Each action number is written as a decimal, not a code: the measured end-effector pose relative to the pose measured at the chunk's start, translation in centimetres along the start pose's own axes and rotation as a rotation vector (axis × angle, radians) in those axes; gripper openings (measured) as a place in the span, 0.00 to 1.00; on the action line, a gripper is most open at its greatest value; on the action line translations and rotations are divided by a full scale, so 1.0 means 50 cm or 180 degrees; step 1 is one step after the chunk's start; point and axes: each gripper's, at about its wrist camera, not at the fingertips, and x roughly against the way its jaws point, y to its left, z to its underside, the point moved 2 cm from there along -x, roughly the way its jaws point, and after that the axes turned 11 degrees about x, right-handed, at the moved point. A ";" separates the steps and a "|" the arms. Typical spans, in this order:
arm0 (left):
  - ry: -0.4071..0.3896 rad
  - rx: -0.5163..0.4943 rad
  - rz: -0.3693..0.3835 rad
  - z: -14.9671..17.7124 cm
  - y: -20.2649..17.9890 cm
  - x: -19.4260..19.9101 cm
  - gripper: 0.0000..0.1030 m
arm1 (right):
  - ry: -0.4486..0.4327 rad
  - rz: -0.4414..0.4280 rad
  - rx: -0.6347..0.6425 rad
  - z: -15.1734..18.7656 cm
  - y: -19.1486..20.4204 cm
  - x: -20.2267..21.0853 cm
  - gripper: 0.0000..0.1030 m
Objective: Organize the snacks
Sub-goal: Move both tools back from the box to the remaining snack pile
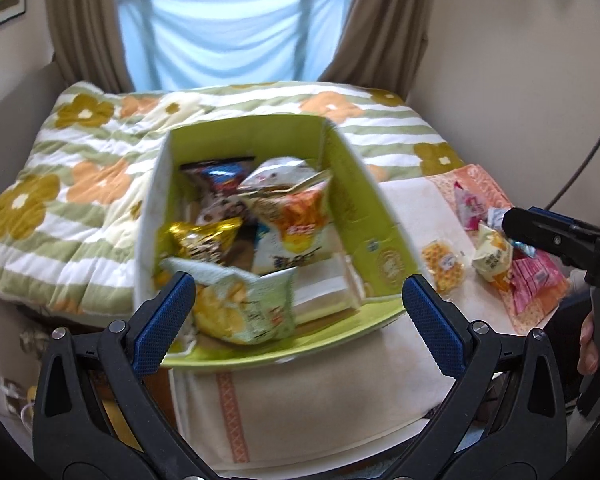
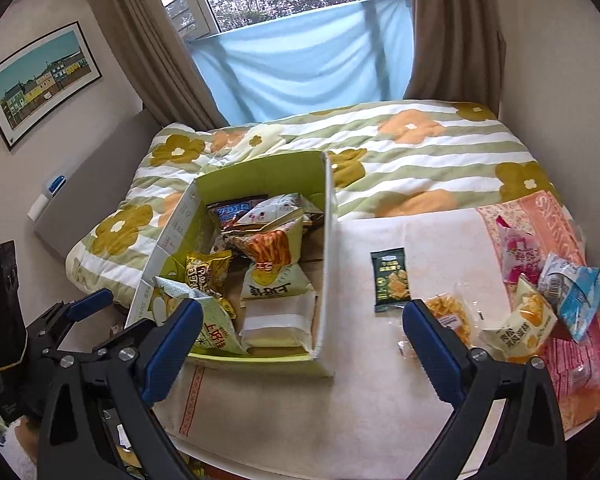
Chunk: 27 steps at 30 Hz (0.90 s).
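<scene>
A green cardboard box (image 1: 384,240) (image 2: 327,240) stands on a cloth-covered table and holds several snack bags. My left gripper (image 1: 296,304) is open and empty, just in front of the box's near edge, above a pale green chip bag (image 1: 244,304). My right gripper (image 2: 302,326) is open and empty, over the table by the box's right wall. Loose snacks lie to the right: a dark green packet (image 2: 391,280), a clear yellow snack packet (image 2: 450,316), a cream and orange bag (image 2: 520,328), a blue bag (image 2: 576,296) and a pink bag (image 2: 518,254).
A bed with a flowered quilt (image 2: 420,148) lies behind the table. A pink patterned cloth (image 2: 580,372) covers the table's right end. The other gripper (image 1: 560,240) shows at the right of the left wrist view. A window with curtains is behind.
</scene>
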 end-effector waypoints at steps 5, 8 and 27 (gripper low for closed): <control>0.0051 -0.0148 0.0098 0.000 -0.119 -0.026 1.00 | 0.0019 0.0142 0.0079 -0.004 -0.117 0.052 0.97; 0.0113 -0.0216 0.0161 0.002 -0.202 -0.048 1.00 | 0.0130 0.0277 0.0245 -0.009 -0.193 0.073 0.97; 0.0957 -0.0960 0.0343 0.120 -0.649 -0.313 1.00 | 0.0604 0.0243 0.0842 0.020 -0.572 0.008 0.97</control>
